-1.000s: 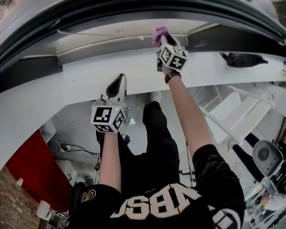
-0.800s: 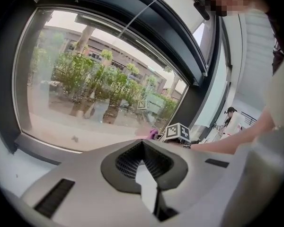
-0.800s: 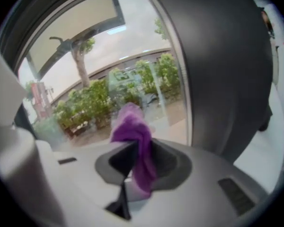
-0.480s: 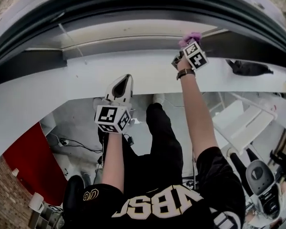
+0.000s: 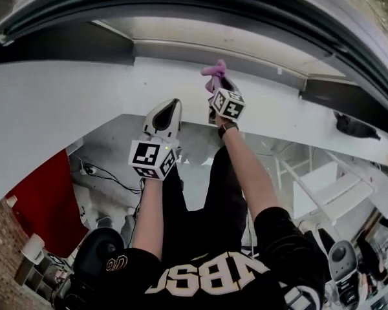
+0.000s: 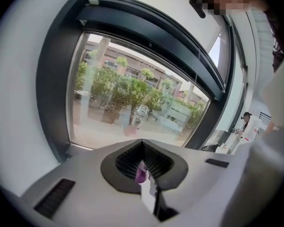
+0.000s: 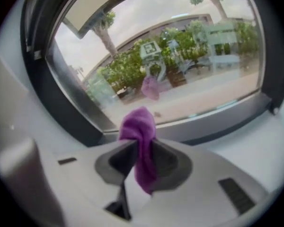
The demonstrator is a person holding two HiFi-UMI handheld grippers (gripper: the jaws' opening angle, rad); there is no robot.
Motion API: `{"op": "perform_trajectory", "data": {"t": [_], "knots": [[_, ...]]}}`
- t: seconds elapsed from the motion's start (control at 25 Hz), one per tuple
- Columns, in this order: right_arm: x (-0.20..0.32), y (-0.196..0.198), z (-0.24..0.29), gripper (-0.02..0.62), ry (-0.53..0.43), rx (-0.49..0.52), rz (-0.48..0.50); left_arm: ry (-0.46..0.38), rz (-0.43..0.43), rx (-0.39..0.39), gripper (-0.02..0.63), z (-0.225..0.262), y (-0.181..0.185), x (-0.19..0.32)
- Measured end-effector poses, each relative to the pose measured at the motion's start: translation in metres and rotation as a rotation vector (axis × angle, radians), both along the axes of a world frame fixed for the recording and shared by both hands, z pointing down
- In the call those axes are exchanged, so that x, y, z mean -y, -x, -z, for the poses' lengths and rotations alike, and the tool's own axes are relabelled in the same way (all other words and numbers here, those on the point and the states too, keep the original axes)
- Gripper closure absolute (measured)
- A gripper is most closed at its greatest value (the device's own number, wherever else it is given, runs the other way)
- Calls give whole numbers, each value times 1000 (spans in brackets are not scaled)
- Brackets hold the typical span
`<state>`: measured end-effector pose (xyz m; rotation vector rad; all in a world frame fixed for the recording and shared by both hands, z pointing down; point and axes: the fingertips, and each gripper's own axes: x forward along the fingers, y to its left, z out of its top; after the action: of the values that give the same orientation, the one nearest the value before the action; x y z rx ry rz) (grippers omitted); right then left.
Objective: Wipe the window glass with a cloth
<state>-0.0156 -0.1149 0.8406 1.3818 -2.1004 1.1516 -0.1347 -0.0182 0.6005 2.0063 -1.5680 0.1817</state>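
The window glass [image 7: 180,56] fills the upper half of the right gripper view, with trees and a building behind it. My right gripper [image 5: 216,81] is shut on a purple cloth [image 5: 215,68], which bunches up out of the jaws [image 7: 141,126] and hangs down between them. The cloth is held a short way off the glass, over the white sill, and its faint reflection shows in the pane. My left gripper [image 5: 172,104] is lower and to the left, jaws shut [image 6: 143,164]; only a tiny purple fleck shows at their seam. It faces the window glass [image 6: 132,103] from farther back.
A dark window frame [image 5: 181,5] curves round the glass above a broad white sill [image 5: 84,102]. A dark object [image 5: 354,126] lies on the ledge at right. Below are the person's legs, a red panel [image 5: 42,199], white steps [image 5: 336,186] and a chair [image 5: 343,257].
My right gripper with the cloth has swung from the upper right down and left, away from the glass edge. The left gripper has barely moved. The head view has turned.
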Motion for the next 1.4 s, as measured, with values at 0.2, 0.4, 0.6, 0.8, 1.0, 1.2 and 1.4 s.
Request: {"op": "perform_trajectory", "data": {"t": [0.2, 0.4, 0.6, 0.8, 1.0, 1.2, 1.4], "knots": [[6, 191, 20, 505, -77, 172, 197, 36, 24, 65, 583, -11, 81, -17], [39, 330, 32, 505, -159, 202, 373, 23, 69, 115, 583, -1, 143, -24], [69, 340, 15, 505, -65, 231, 321, 18, 112, 133, 583, 0, 166, -22], [79, 196, 3, 506, -30, 198, 111, 31, 89, 80, 583, -12, 124, -14], [89, 21, -5, 506, -53, 84, 18, 26, 3, 34, 583, -26, 27, -3], [99, -143, -15, 506, -24, 41, -213, 35, -126, -2, 583, -47, -83, 7], [102, -304, -15, 506, -2, 11, -559, 27, -172, -35, 583, -59, -165, 17]]}}
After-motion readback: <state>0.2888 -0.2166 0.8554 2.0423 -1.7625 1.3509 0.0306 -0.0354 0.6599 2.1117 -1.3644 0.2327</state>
